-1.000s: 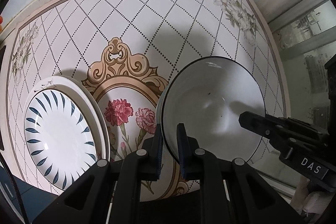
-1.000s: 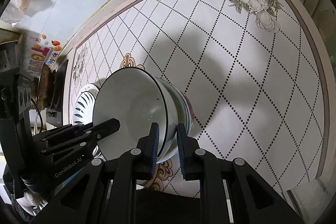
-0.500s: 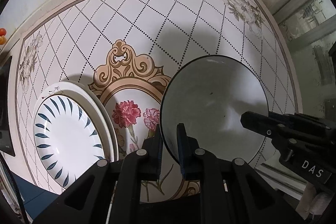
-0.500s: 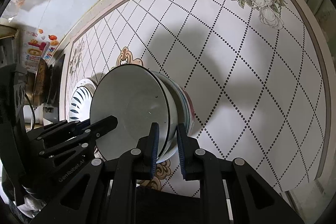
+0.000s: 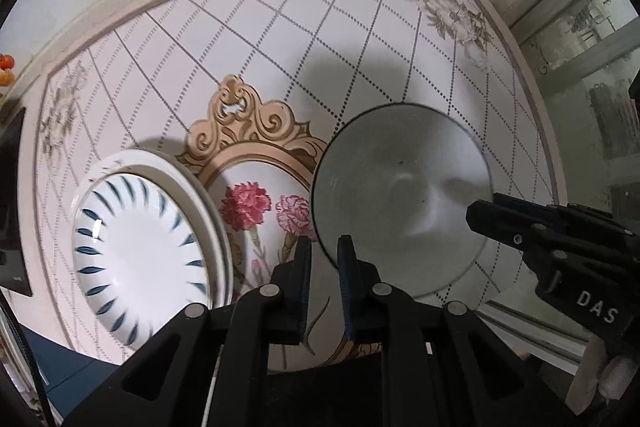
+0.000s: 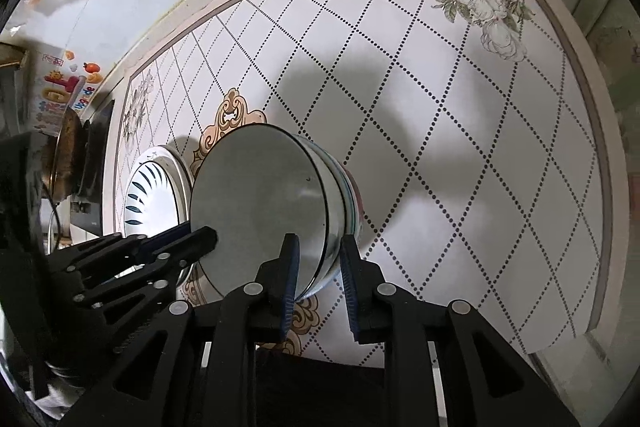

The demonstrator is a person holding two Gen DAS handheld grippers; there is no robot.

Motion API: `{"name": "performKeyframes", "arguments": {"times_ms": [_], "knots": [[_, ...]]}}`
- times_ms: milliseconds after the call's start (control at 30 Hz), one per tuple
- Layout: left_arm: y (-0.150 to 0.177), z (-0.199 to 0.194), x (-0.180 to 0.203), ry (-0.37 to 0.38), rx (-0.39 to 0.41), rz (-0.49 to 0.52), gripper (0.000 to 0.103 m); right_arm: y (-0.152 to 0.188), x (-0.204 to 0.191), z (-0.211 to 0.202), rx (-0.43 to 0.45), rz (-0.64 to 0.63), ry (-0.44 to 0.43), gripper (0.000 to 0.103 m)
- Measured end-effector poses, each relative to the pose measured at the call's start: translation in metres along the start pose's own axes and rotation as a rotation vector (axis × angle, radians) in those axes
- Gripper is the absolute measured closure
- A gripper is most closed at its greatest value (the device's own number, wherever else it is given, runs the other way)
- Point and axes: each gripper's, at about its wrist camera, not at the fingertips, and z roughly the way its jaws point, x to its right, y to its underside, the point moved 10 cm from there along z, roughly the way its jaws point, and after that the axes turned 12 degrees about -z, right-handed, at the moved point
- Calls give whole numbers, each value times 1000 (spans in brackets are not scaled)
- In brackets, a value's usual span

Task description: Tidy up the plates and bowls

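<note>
The flowered table (image 5: 280, 39) bears nested plates (image 5: 140, 251) at nine o'clock, clearing its centre. At three o'clock the bowls (image 6: 280, 203) sit stacked. The left gripper (image 5: 323, 259) pinches the top rim, steadying it. The right gripper (image 6: 318, 259), straddling the rims, is opening, probably letting go.
</note>
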Motion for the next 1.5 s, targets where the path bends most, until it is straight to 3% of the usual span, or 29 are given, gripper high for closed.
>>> {"name": "performKeyframes", "arguments": {"times_ms": [67,133,167,267,300,333,433,800,1000,1233,1500], "knots": [[-1,-13,0,5,20,10,91,1,-2,-10,11,-12,23,73],[-3,-29,0,19,46,19,80,2,-5,-24,38,-20,44,50],[-4,-38,0,25,61,23,76,2,-7,-30,48,-25,51,46],[-6,-61,-2,54,93,27,50,1,-13,-55,95,-39,65,25],[-7,-68,-2,60,107,30,32,1,-15,-64,113,-40,69,18],[-8,-76,-4,66,123,30,23,2,-17,-71,125,-39,72,14],[-8,-92,-8,93,138,22,15,7,-19,-88,137,-32,92,8],[-1,-130,-7,193,179,27,3,16,-28,-138,217,-28,139,3],[-8,-119,-3,217,155,15,3,18,-26,-140,227,-11,106,2],[-33,-53,-15,224,48,-104,5,14,-16,-66,138,88,-159,2],[-44,28,-9,269,-148,-172,15,14,10,20,36,221,-334,2]]}}
